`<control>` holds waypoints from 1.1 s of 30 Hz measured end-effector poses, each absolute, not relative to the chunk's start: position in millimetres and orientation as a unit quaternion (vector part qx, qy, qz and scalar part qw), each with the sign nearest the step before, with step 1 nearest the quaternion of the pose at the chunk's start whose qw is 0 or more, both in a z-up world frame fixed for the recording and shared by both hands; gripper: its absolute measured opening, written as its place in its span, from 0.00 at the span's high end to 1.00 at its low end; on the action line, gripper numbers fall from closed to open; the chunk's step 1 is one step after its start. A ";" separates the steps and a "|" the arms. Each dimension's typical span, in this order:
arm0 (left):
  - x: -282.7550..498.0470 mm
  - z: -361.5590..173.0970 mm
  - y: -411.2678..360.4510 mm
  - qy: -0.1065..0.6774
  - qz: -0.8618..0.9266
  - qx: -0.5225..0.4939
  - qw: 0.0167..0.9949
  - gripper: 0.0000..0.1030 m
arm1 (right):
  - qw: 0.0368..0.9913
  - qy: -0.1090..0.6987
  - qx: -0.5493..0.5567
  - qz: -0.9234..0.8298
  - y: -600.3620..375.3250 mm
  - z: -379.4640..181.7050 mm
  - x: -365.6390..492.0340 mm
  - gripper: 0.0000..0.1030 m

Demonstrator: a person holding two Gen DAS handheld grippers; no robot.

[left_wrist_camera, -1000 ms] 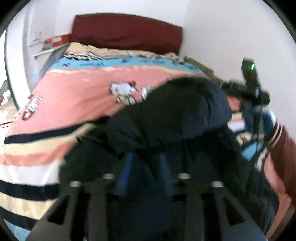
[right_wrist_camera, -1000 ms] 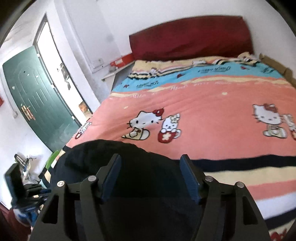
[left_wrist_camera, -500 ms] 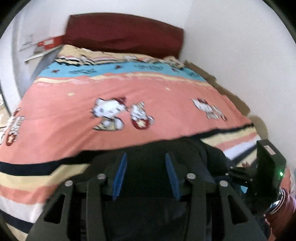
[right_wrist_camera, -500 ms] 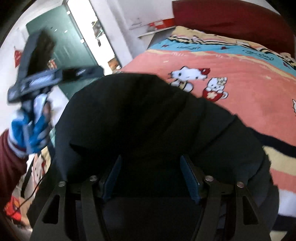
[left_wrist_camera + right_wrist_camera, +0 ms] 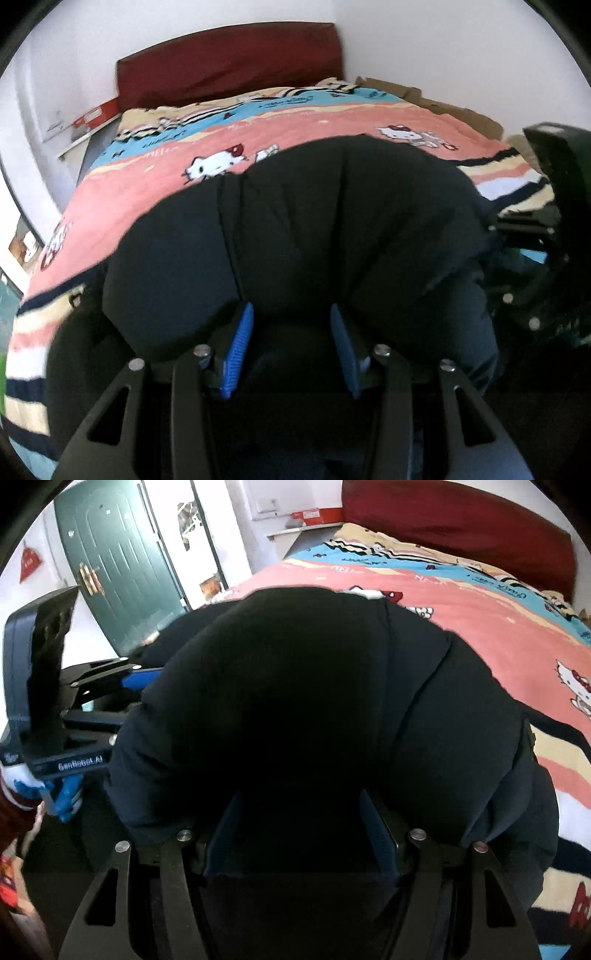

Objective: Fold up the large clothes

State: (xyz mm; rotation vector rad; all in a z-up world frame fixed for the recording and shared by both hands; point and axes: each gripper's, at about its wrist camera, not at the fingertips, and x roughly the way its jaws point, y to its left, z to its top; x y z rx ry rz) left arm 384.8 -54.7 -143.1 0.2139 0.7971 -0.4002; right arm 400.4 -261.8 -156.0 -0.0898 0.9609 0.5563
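Two grippers, left gripper (image 5: pixel 291 332) and right gripper (image 5: pixel 301 827), each clamp the black padded jacket (image 5: pixel 332 229) above a pink cartoon-print bedspread (image 5: pixel 155 177); dark red headboard (image 5: pixel 229 62), green door (image 5: pixel 122 561).

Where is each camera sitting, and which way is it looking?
Left wrist: sits on the left hand-held gripper, looking over a bunched black jacket toward the red headboard; the right hand-held gripper shows at the right edge.
Right wrist: sits on the right hand-held gripper, looking over the jacket toward the green door; a gloved hand shows.
Shared: jacket, bed cover, headboard.

jacket (image 5: pixel 332 236) on bed (image 5: pixel 147 184), before headboard (image 5: pixel 229 62)
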 end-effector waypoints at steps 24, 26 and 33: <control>455.5 -64.6 -31.0 0.354 -0.161 0.019 0.921 0.58 | 0.891 0.393 -0.008 0.228 -284.7 -86.4 439.6 0.30; 480.0 -62.9 -37.1 0.362 -0.155 0.015 0.919 0.58 | 0.900 0.383 -0.001 0.208 -284.9 -79.3 459.8 0.30; 523.2 -99.7 -67.3 0.407 -0.152 0.032 0.900 0.58 | 0.897 0.410 0.031 0.162 -280.5 -100.0 537.3 0.30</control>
